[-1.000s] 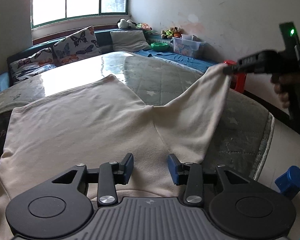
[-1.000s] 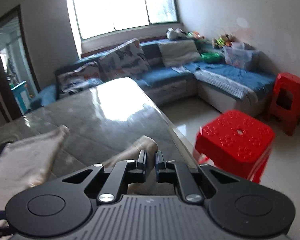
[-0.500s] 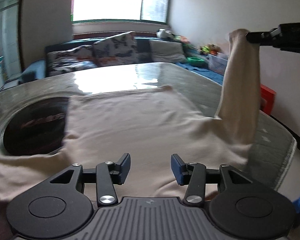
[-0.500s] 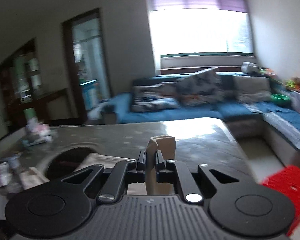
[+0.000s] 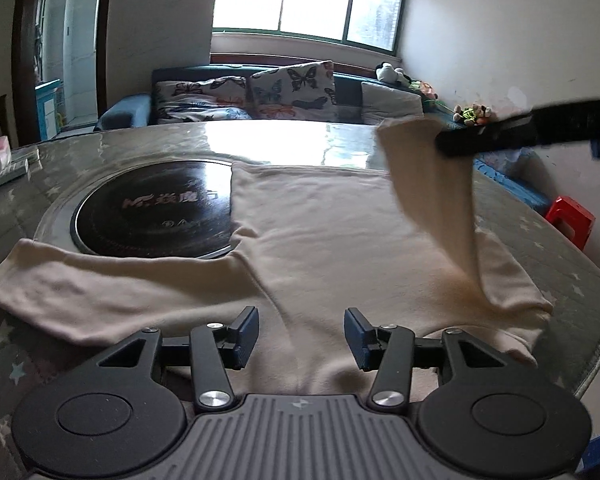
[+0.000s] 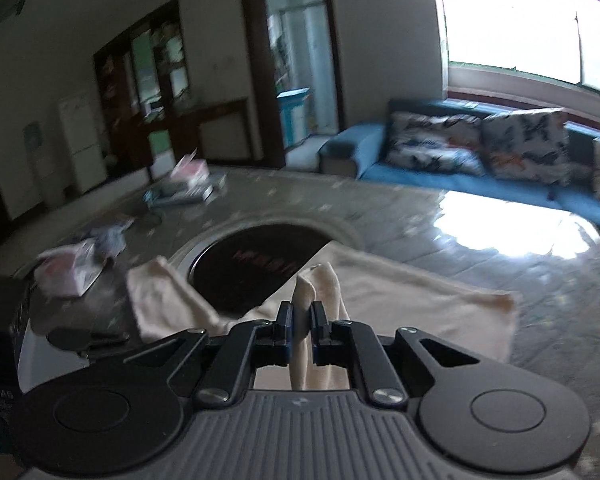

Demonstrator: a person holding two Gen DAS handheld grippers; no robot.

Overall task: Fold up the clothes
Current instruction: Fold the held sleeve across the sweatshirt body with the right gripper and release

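Observation:
A cream long-sleeved top (image 5: 324,240) lies spread on the round table (image 5: 540,264), its left sleeve (image 5: 100,284) stretched out flat. My left gripper (image 5: 300,332) hovers open just above the garment's near edge, nothing between its blue pads. My right gripper (image 6: 300,328) is shut on the cuff of the right sleeve (image 6: 320,284). In the left wrist view that sleeve (image 5: 432,184) hangs lifted over the body of the top, held by the right gripper (image 5: 448,140) coming in from the right.
A black round hotplate (image 5: 156,212) is set in the table centre, partly under the top. Books and packets (image 6: 184,188) lie on the far left of the table. A blue sofa with cushions (image 5: 292,88) stands behind, a red stool (image 5: 570,216) to the right.
The right gripper has swung the held sleeve from out past the table's right edge, up and inward over the garment's body. The left gripper has turned leftward and stayed open.

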